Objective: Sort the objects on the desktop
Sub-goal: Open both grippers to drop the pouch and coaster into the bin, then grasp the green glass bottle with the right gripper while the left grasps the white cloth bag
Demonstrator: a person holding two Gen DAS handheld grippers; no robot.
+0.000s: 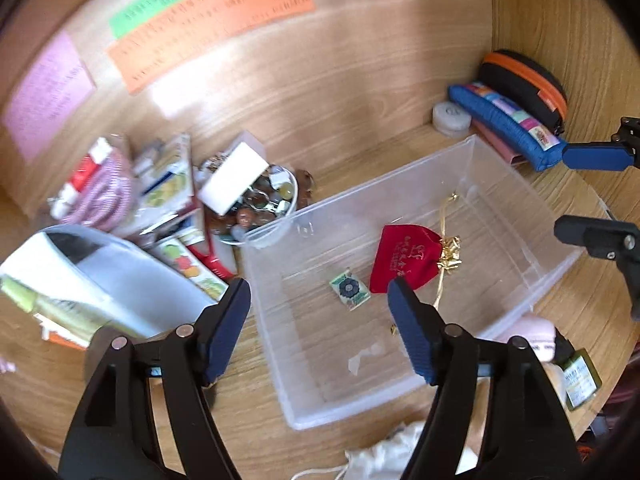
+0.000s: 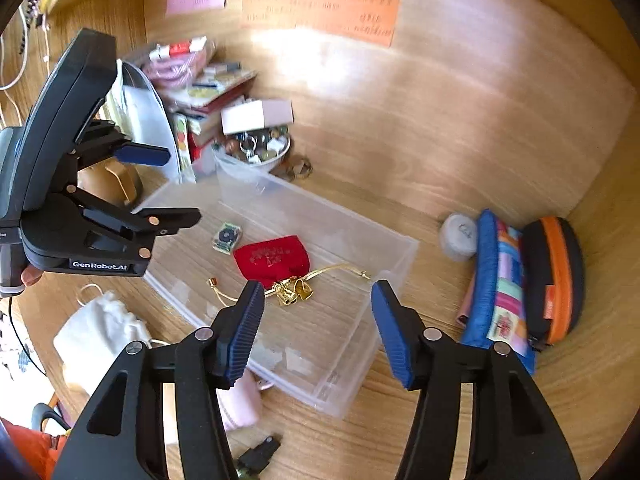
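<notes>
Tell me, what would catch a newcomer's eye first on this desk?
Probably the red pouch with gold tassels, lying inside the clear plastic bin in the middle of the wooden desk, beside a small patterned card. Next, the bowl of beads and trinkets just behind the bin's far left corner. Both open grippers, left and right, hover over the bin.
</notes>
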